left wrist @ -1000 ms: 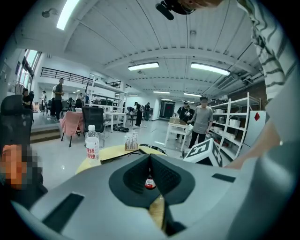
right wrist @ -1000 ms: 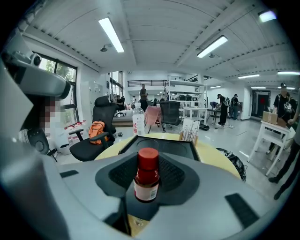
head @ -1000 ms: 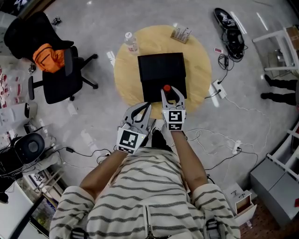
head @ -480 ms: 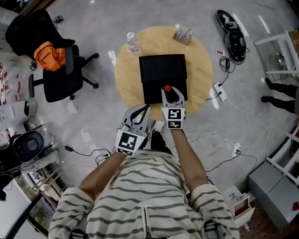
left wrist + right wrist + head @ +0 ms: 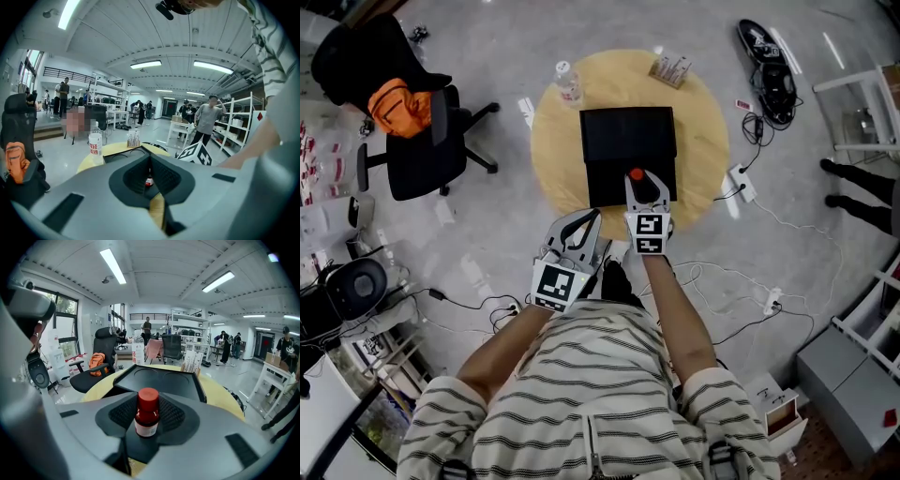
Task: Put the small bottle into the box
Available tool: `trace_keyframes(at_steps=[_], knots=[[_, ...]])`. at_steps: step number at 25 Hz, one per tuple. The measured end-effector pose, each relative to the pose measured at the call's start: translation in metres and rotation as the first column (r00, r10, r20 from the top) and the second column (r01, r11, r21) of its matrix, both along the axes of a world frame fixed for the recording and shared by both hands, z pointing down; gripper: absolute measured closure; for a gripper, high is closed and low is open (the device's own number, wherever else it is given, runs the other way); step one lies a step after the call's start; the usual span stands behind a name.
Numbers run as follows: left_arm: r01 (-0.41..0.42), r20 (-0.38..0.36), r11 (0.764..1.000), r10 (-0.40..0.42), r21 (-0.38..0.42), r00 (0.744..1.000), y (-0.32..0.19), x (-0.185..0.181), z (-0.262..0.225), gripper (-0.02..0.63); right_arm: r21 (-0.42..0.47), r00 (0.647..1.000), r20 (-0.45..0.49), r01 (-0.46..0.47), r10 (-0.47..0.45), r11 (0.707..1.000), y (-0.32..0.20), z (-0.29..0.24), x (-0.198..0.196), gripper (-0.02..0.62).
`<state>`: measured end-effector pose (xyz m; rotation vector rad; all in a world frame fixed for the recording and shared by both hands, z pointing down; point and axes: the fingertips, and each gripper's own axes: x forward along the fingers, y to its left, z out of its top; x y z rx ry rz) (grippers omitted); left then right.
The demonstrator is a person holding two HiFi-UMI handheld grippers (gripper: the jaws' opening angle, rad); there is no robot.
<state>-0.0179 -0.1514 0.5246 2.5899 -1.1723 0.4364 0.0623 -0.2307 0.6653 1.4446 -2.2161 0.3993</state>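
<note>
Red-capped small bottle (image 5: 147,420) upright in right gripper (image 5: 148,414)

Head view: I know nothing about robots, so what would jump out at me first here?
The red-capped small bottle stands out most, clamped upright in the right gripper over the near end of the black box. That box sits in the middle of a round wooden table, a pale disc on the grey floor. Off to the left, an orange bag glows on a black office chair.
</note>
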Motion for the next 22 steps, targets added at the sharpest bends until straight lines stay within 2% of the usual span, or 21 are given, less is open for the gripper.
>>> trace_keyframes(at_steps=[15,22], knots=[[0.029,-0.023,1.0,-0.029,-0.008,0.999,-0.001,-0.009,-0.005,0.585,-0.003,0.999,-0.036,0.014,-0.014,1.0,0.004,0.013,-0.002,0.443],[0.025,-0.014,1.0,-0.025,0.004,1.0,0.001,-0.011,-0.006,0.584,-0.022,1.0,-0.023,0.018,-0.019,1.0,0.012,0.014,-0.002,0.443]])
